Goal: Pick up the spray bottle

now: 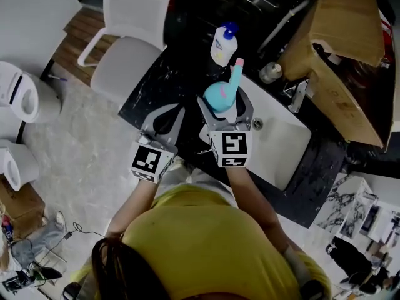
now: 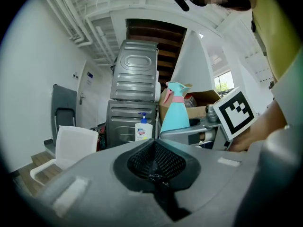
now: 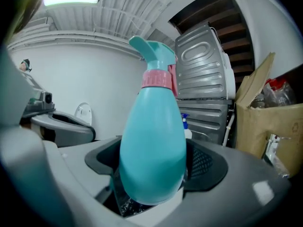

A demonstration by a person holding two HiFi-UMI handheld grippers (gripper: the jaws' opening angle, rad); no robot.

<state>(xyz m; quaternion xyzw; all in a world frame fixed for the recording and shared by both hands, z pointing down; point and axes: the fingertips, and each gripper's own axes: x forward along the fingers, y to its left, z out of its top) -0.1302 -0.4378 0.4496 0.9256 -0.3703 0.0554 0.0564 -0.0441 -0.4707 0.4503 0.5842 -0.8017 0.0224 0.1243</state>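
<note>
The right gripper [image 1: 225, 102] [image 3: 151, 176] is clamping the teal plastic spray bottle with a pink collar [image 1: 220, 95] [image 3: 152, 141] between its 2 jaws. The rounded body is sitting upright between them, with the nozzle rising at 12 o'clock from the marker cube. At 9 o'clock from it, the left gripper [image 1: 164, 121] [image 2: 154, 167] is pressing its 2 jaws together on nothing. The bottle is showing over the left edge of the white rectangular sink [image 1: 281, 144]. Farther off at 12 o'clock, a white pump soap bottle with a blue cap [image 1: 223, 44] [image 2: 143, 129] is standing on the black marbled counter [image 1: 181, 67].

A black marbled counter [image 1: 187, 67] holds a white pump bottle [image 1: 223, 42] near its white sink [image 1: 281, 142].
</note>
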